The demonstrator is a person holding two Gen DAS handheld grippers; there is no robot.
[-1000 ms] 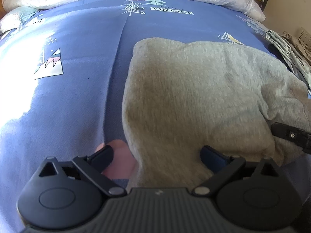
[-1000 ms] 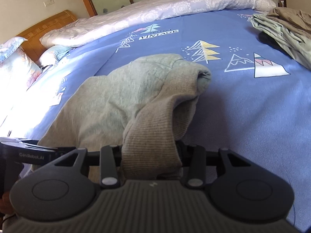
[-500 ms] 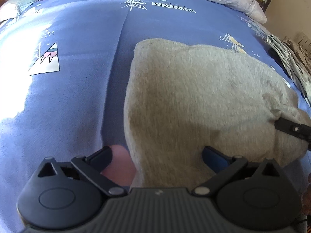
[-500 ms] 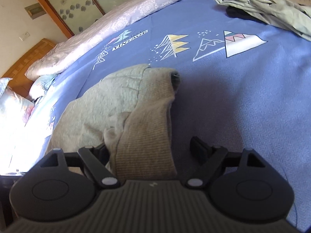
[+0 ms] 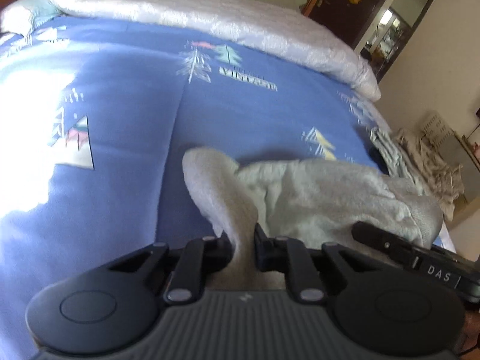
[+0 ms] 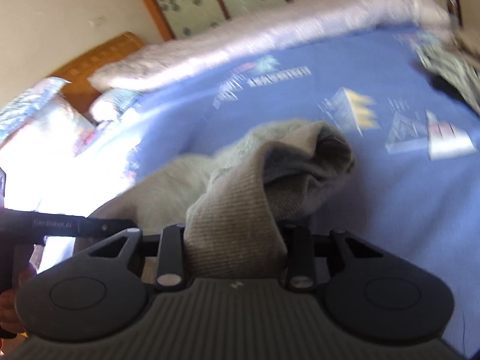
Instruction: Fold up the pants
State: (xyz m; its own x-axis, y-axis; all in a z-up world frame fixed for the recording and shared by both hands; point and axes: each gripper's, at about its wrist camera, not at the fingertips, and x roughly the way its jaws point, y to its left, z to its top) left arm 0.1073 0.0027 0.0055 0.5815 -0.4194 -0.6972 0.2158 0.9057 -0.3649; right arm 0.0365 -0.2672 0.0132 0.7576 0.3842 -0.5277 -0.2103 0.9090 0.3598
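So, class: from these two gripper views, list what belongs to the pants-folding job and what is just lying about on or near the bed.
Belongs to the job:
- grey pants
- left gripper, shut on the pants
- right gripper, closing on the ribbed end of the pants

Just lying about:
- blue bedspread
- white quilt
- heap of other clothes
- pillows

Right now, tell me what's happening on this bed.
A person is folding grey pants on the blue sheet with a handheld gripper in each hand. The left gripper is shut on one edge of the pants. The right gripper has the ribbed waistband between its closing jaws. That end is bunched up off the sheet. More clothes lie at the bed's far side.
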